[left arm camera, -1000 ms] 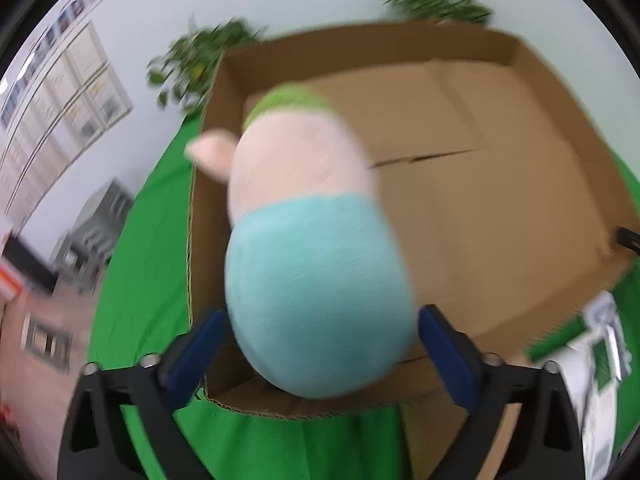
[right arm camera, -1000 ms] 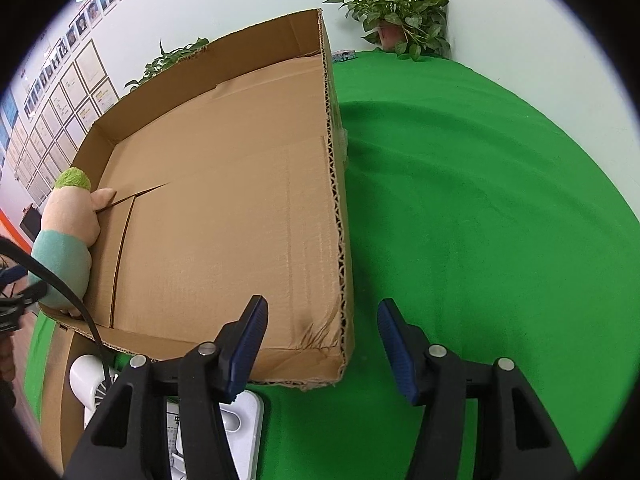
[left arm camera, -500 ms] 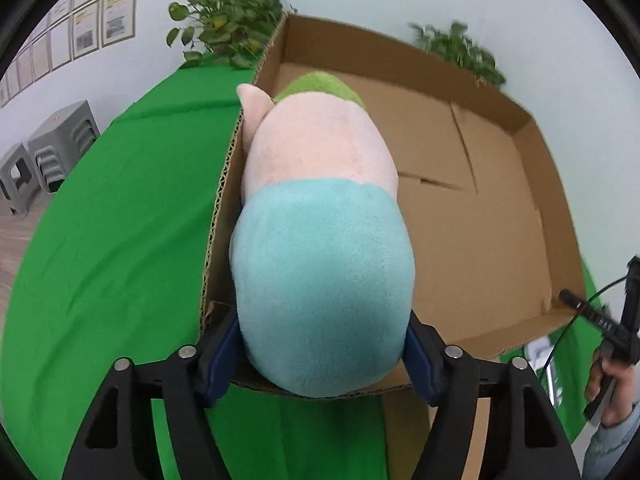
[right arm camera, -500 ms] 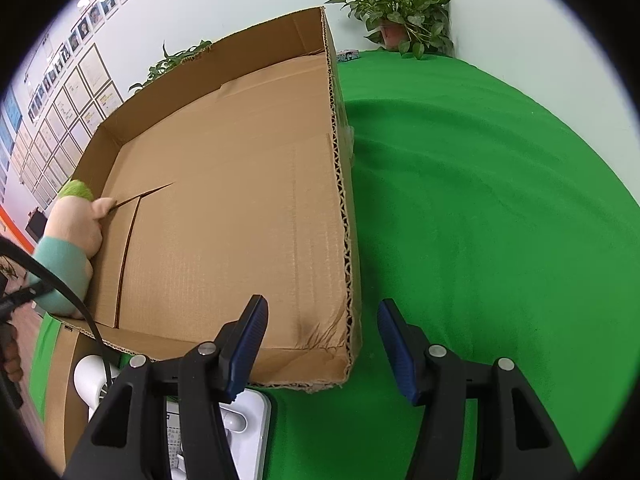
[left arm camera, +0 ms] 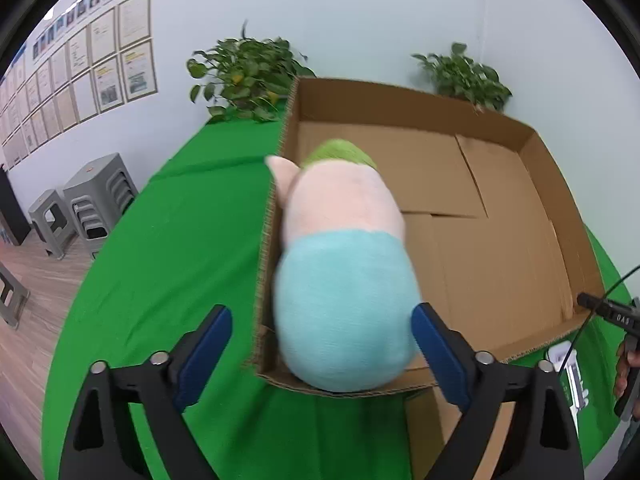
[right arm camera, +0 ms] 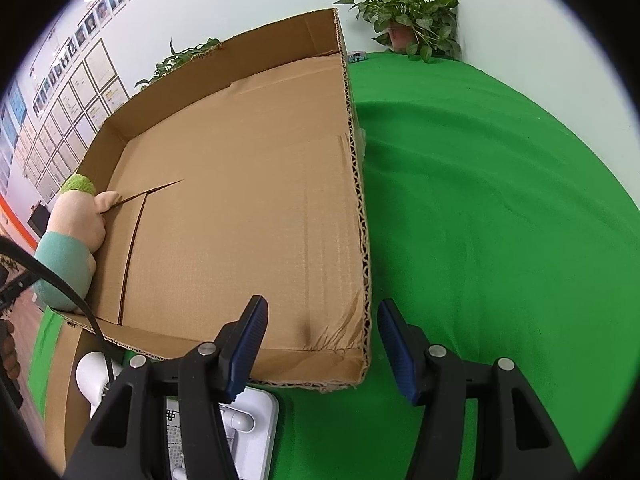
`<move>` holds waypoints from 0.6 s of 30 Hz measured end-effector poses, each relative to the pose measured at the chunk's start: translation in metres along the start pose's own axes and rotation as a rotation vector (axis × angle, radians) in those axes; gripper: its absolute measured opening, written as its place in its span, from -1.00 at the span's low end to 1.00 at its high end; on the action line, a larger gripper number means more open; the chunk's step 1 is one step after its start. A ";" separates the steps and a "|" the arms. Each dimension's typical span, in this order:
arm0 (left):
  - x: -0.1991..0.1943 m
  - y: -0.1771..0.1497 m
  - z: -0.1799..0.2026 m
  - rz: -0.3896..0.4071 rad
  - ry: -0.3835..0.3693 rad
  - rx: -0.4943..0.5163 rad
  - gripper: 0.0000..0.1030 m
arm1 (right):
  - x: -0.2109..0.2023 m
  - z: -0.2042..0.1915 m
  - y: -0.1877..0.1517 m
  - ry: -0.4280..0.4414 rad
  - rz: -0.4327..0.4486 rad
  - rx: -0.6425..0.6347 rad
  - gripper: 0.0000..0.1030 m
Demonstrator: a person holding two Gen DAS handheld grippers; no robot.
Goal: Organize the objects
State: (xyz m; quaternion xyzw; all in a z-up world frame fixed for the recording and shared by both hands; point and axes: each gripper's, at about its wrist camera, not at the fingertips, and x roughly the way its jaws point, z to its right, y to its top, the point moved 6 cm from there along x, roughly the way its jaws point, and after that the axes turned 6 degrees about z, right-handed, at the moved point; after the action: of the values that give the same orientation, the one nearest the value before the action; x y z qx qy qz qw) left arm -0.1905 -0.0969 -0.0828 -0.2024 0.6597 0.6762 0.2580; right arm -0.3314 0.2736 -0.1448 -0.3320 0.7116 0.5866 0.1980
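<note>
plush toy [left arm camera: 342,280] between open left gripper [left arm camera: 320,340]

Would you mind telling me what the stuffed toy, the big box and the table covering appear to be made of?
The stuffed toy looks like soft plush fabric: a fuzzy, matte nap in teal, pink and green. The big box is corrugated cardboard, plain brown and matte, with fluting showing along its cut edges and a torn corner. The table covering seems to be green cloth, probably felt-like: dull, with soft wrinkles.

No legible text anywhere.
</note>
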 end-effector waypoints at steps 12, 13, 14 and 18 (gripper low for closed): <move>0.031 -0.024 -0.055 -0.156 -0.353 -0.317 0.87 | -0.004 0.010 0.001 -0.059 0.008 -0.005 -0.62; 0.034 -0.027 -0.053 -0.168 -0.383 -0.332 0.82 | -0.005 0.012 0.002 -0.064 0.010 -0.003 -0.72; 0.035 -0.028 -0.053 -0.161 -0.375 -0.321 0.81 | -0.006 0.014 0.004 -0.073 0.012 -0.009 -0.82; 0.030 -0.031 -0.057 -0.164 -0.367 -0.320 0.67 | -0.006 0.014 0.008 -0.098 0.004 -0.044 -0.90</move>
State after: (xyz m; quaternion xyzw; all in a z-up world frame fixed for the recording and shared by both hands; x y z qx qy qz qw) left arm -0.1987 -0.1513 -0.1279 -0.1673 0.4677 0.7744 0.3919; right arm -0.3347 0.2889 -0.1383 -0.3058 0.6887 0.6180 0.2242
